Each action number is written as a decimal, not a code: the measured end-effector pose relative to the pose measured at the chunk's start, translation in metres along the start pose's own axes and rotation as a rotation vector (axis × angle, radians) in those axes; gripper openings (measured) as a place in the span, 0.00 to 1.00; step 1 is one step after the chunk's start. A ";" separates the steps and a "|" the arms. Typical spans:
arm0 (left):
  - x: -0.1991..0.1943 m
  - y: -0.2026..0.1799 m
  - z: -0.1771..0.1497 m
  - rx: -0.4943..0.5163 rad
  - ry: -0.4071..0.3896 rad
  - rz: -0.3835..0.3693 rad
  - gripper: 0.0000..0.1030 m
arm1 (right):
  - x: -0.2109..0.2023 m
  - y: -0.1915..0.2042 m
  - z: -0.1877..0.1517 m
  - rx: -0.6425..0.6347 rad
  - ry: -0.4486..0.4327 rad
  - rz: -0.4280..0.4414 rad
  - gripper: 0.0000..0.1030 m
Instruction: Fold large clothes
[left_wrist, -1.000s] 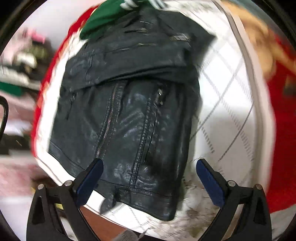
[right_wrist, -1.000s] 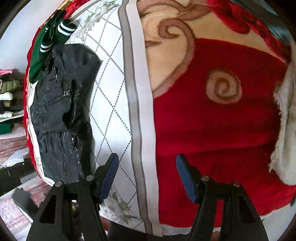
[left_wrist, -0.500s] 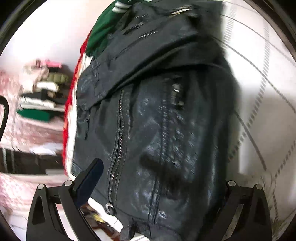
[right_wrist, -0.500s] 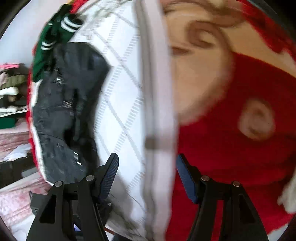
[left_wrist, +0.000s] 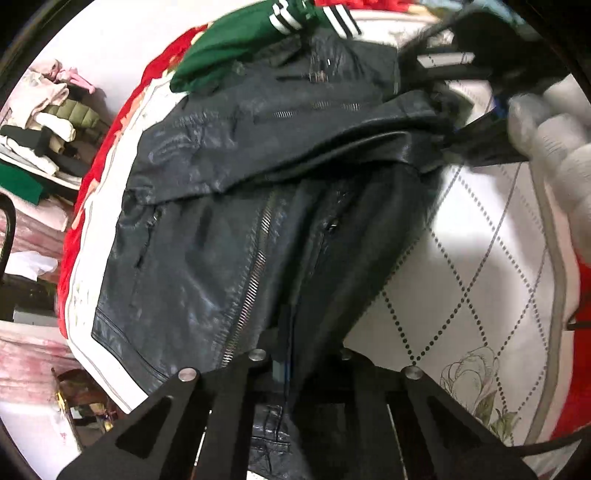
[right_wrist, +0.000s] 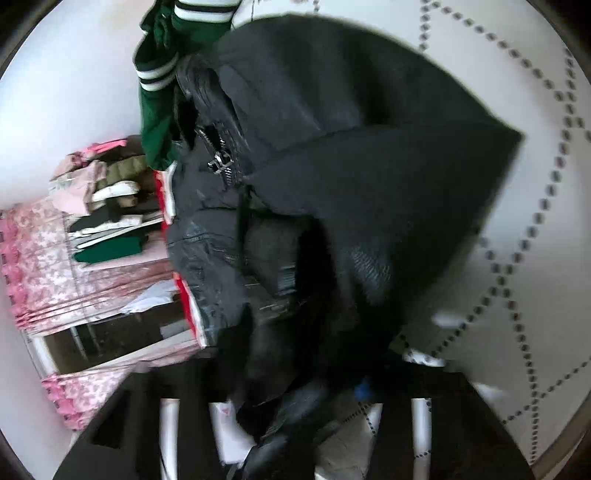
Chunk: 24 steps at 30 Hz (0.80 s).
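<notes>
A black leather jacket (left_wrist: 229, 236) lies on a white diamond-patterned bed cover (left_wrist: 480, 280), its top part folded down over the zipped front. My left gripper (left_wrist: 286, 363) is shut on the jacket's bottom hem. My right gripper (left_wrist: 448, 127) appears in the left wrist view, held by a white-gloved hand, shut on the jacket's right edge at the fold. In the right wrist view the jacket (right_wrist: 354, 192) fills the frame and its edge sits between the closed fingers of the right gripper (right_wrist: 325, 398).
A green garment with white stripes (left_wrist: 258, 40) lies just past the jacket's collar. A red blanket (left_wrist: 77, 240) runs under the cover's left edge. A stack of folded clothes (left_wrist: 40, 122) sits on a shelf beyond the bed.
Both grippers moved in onto the jacket and closed: the left on the bottom hem, the right on the right edge. Earlier both were open and the right was over the red blanket.
</notes>
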<state>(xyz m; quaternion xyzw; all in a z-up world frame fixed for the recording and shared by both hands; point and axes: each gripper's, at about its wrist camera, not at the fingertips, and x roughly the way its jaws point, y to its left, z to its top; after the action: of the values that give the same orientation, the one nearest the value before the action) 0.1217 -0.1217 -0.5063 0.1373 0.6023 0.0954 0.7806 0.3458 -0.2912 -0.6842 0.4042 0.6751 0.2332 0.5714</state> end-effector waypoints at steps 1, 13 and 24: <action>-0.005 0.005 0.001 -0.001 -0.010 -0.017 0.04 | -0.001 0.004 -0.001 0.006 -0.016 -0.005 0.25; -0.050 0.119 0.010 -0.144 -0.073 -0.217 0.04 | -0.016 0.171 -0.035 -0.150 -0.100 -0.183 0.17; 0.034 0.284 0.004 -0.407 0.033 -0.328 0.14 | 0.146 0.324 -0.040 -0.297 -0.037 -0.468 0.17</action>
<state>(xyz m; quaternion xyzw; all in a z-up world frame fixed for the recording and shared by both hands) 0.1390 0.1564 -0.4429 -0.1236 0.5977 0.0890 0.7871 0.3951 0.0164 -0.5084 0.1531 0.6981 0.1838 0.6749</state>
